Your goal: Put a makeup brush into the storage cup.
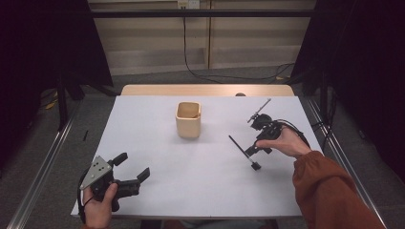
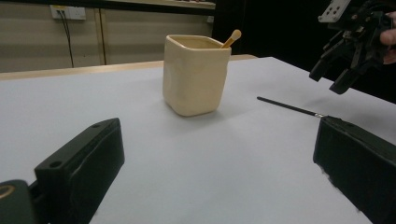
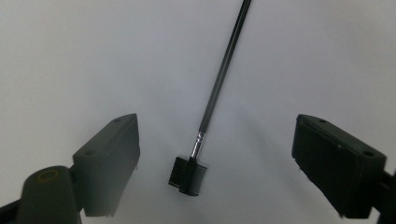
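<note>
A: High view. Where is the brush?

B: Brush (image 1: 244,152) lies flat on the white counter (image 1: 157,143), right of centre, head end nearer the person. Right gripper (image 1: 258,148) hangs just over it, held in the right hand (image 1: 282,140). Cup (image 1: 188,119) stands upright mid-counter, well apart from the brush.

A: And the left?

B: Left gripper (image 1: 133,167) low at the near left corner, in the left hand (image 1: 98,202), jaws spread wide, nothing between them.

A: Left gripper view?

B: Both jaws wide at the bottom edge, bare counter (image 2: 140,116) between. Cup (image 2: 196,74) ahead, a wooden stick (image 2: 231,38) leaning out of it at its far right corner. Brush handle (image 2: 287,106) lies to the right; right gripper (image 2: 338,77) above it, not touching.

A: Right gripper view?

B: Looks down on the brush (image 3: 212,107). Comb-and-bristle head (image 3: 187,175) sits between the jaws, handle running away up the frame. Jaws wide, clear gap either side; no contact, nothing held.
</note>
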A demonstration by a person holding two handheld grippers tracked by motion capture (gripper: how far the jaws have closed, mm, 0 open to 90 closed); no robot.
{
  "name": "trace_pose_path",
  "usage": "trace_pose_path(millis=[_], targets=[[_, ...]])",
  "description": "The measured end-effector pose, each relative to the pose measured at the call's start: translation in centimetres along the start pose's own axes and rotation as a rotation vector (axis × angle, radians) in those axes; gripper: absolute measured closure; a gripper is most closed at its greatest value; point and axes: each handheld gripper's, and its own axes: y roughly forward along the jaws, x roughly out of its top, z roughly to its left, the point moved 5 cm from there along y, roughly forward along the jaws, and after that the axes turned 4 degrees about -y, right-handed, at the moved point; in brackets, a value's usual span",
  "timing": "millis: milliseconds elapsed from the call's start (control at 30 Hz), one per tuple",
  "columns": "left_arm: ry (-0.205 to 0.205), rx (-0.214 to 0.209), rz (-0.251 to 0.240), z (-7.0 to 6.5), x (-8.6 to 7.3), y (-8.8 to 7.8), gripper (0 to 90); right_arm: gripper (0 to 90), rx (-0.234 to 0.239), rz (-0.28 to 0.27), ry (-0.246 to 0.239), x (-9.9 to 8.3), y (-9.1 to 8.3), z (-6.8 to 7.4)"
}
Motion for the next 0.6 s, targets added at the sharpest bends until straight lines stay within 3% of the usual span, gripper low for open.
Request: trace_pose_path(millis=[133,167,300,367,600], targets=[[0.002,0.001,0.004,0.0,0.0,0.0,2.0,16.5,0.011,0.058,0.001,-0.1,1.2,0.1],[0.004,0.001,0.005,0.0,0.0,0.0,1.9,24.8,0.003,0.091,0.004,-0.2,1.6,0.1],[0.004,0.000,-0.003,0.0,0.0,-0.1,2.1,34.1,-0.009,0.094,0.011,-0.2,1.7,0.0],[0.005,0.000,0.000,0.0,0.0,-0.1,2.1,44.0,0.008,0.115,0.021,-0.3,2.0,0.0],[0.006,0.005,0.002,0.1,0.0,-0.1,2.1,53.8,0.032,0.132,0.032,-0.3,2.8,0.4]])
